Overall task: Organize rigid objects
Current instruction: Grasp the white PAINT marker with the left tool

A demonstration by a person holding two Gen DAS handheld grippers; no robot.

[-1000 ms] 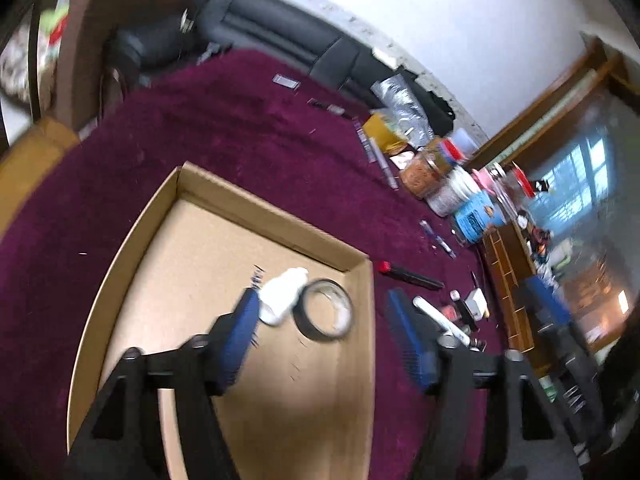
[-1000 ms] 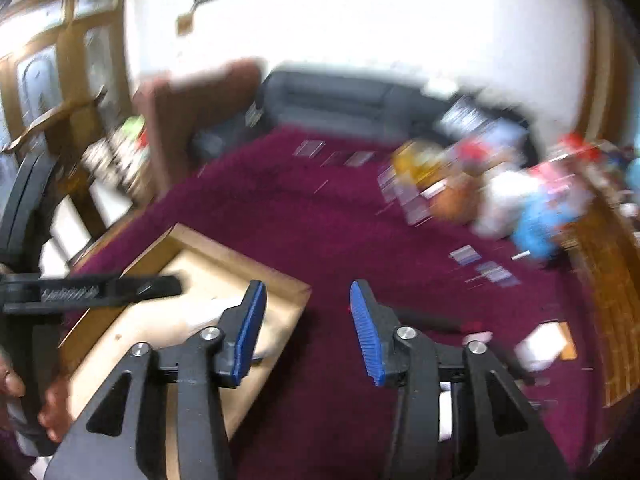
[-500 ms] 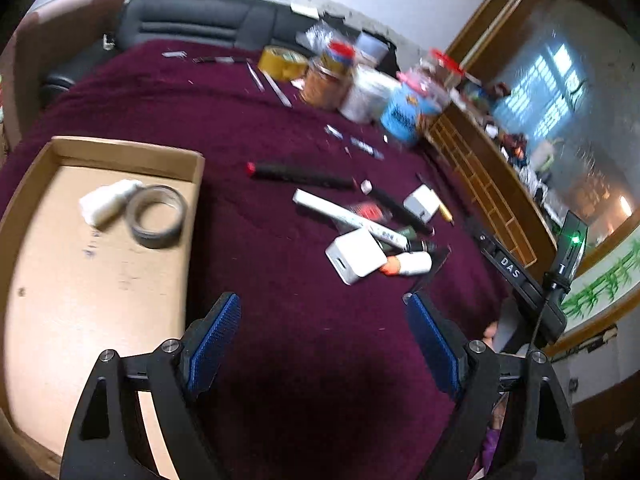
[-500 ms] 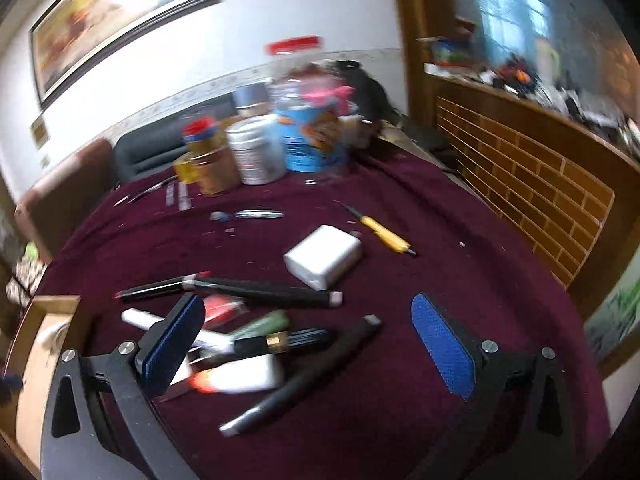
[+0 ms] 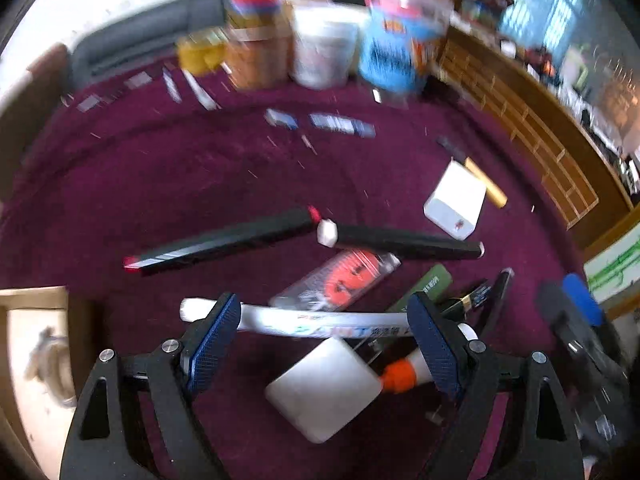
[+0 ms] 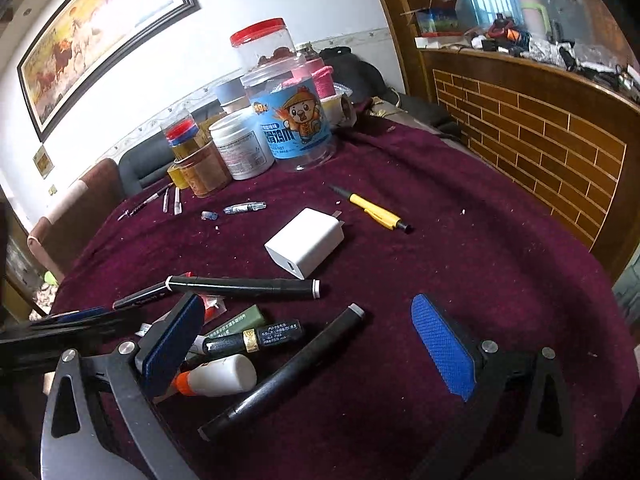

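My left gripper (image 5: pixel 324 344) hangs open over a heap of small items on the maroon cloth. Below its pads lie a long white marker (image 5: pixel 312 326), a white charger block (image 5: pixel 324 390) and a glue bottle with an orange cap (image 5: pixel 400 374); nothing is gripped. Two black markers (image 5: pixel 224 242) lie further off. My right gripper (image 6: pixel 308 350) stands wide open beside the same heap, with a black marker (image 6: pixel 288 372) lying on the cloth between its fingers, untouched. The glue bottle (image 6: pixel 220 374) sits by its left finger. A second white charger (image 6: pixel 306 242) and a yellow pen (image 6: pixel 374 212) lie beyond.
A cardboard box (image 5: pixel 36 360) holding a tape roll (image 5: pixel 52 364) shows at the left edge. Several jars and tubs (image 6: pixel 296 120) crowd the far side of the table. A wooden brick-pattern counter (image 6: pixel 540 128) runs along the right. The left gripper (image 6: pixel 60 324) reaches in from the left.
Both grippers swung away from the cardboard box to the heap of pens and chargers. The right jaws went from half open to wide open, and the left widened a little.
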